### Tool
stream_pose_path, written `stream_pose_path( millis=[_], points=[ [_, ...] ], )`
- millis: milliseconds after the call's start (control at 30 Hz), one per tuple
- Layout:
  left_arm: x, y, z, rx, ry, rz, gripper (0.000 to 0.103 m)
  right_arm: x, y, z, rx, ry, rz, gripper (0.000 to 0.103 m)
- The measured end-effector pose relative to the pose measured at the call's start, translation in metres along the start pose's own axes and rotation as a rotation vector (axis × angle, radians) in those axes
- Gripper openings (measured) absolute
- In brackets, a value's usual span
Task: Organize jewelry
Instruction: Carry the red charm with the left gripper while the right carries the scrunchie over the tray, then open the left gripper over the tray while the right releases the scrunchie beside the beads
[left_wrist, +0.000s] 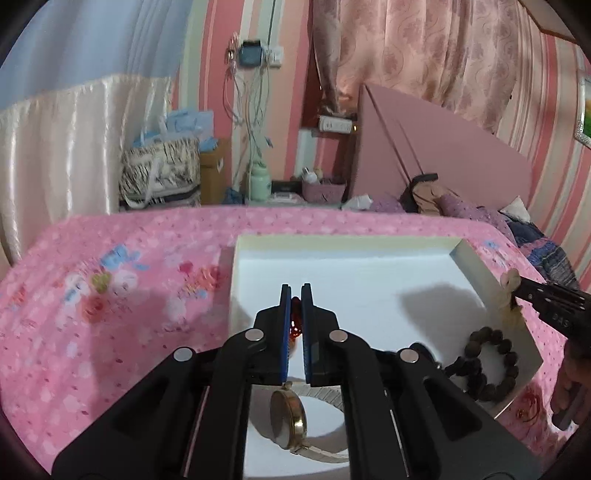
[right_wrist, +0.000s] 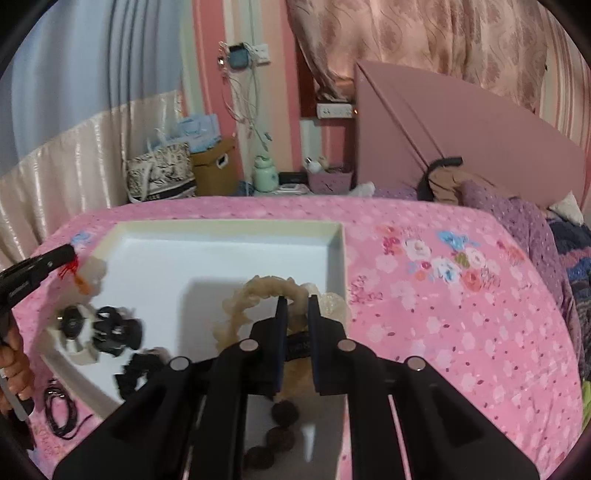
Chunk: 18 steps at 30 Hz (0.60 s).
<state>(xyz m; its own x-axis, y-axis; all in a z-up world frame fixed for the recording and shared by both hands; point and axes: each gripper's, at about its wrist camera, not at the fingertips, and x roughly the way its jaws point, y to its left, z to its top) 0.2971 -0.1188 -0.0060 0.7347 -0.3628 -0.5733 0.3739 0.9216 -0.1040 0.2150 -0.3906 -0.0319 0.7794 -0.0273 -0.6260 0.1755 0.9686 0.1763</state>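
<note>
Both grippers hold jewelry over the white tray (left_wrist: 476, 266) on the pink bedspread (left_wrist: 110, 295).

Left gripper (left_wrist: 295, 295): jaws nearly closed on a red-corded charm (left_wrist: 295, 325) above the gold watch (left_wrist: 288, 417). Right gripper (right_wrist: 295, 306): jaws narrowly parted, clamping a pale bead bracelet (right_wrist: 251, 295) at the tray's right wall, above the dark bead bracelet (left_wrist: 491, 365).

The left gripper (left_wrist: 295, 291) hangs low with its blue-padded fingers (left_wrist: 285, 325) pressed nearly together, pinching something red. The right gripper (right_wrist: 298, 304) reaches forward, jaws a little wider but clamped as well, on something pale. At the far edge, bare fingers of the left hand (right_wrist: 14, 363) wrap the handle.
</note>
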Motion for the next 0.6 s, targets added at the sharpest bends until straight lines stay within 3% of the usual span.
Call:
stream_pose_path(
  millis=[300,600],
  points=[
    [0.013,-0.003,-0.018,0.022,0.05,0.004,0.004,0.013,-0.004,-0.014,-0.001,0.028,-0.012,0.014],
    [0.017,0.006,-0.022,-0.009,0.066,-0.003,0.004,0.004,-0.011,-0.016,0.014,-0.033,0.031,0.014]
  ],
)
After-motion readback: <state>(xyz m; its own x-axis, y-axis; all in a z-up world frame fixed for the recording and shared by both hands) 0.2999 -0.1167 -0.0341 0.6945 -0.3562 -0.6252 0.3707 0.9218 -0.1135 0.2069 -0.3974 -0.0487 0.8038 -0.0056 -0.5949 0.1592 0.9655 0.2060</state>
